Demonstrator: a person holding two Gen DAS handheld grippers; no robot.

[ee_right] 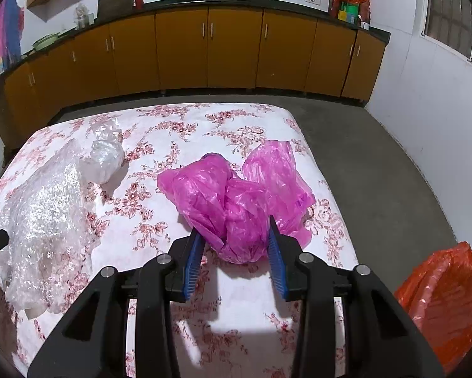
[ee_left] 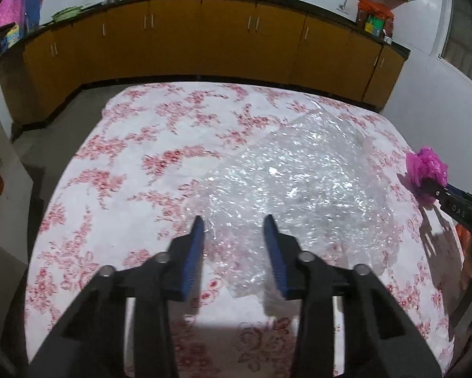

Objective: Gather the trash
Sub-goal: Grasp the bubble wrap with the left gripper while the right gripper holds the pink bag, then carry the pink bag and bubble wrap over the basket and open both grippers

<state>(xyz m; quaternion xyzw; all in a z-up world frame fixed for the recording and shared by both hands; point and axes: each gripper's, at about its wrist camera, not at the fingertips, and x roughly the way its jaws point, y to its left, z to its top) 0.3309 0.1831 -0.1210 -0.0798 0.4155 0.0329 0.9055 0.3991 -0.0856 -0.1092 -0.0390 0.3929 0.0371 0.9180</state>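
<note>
Overhead, both views looked down on a surface (ee_right: 261, 286) covered in a white cloth with a red flower print.

Right gripper (ee_right: 234, 239): fingers spread, one on each side of a crumpled pink plastic bag (ee_right: 236, 195). The bag's lower bulge sat between the blue pads (ee_right: 193, 258); the plastic looked to be brushing both pads, but not squeezed by them. Most of the bag lay beyond the fingertips, resting on the cloth near the surface's right edge. In the left wrist view the same bag (ee_left: 426, 165) showed at the far right, with the right gripper's black tip against it.

Left gripper (ee_left: 234, 225): fingers spread, nothing held. A wide sheet of clear bubble wrap (ee_left: 299, 182) lay flat on the cloth, its near edge reaching in between and below the fingertips. Contact with the pads could not be told.

A small wad of clear plastic (ee_right: 105, 157) sat beside the far end of the bubble wrap (ee_right: 43, 217), well apart from the pink bag.

An orange bag-lined bin (ee_right: 447, 299) stood off the surface's right side, low in the right wrist view.

Yellow cabinets (ee_right: 232, 47) ran along the back wall.
</note>
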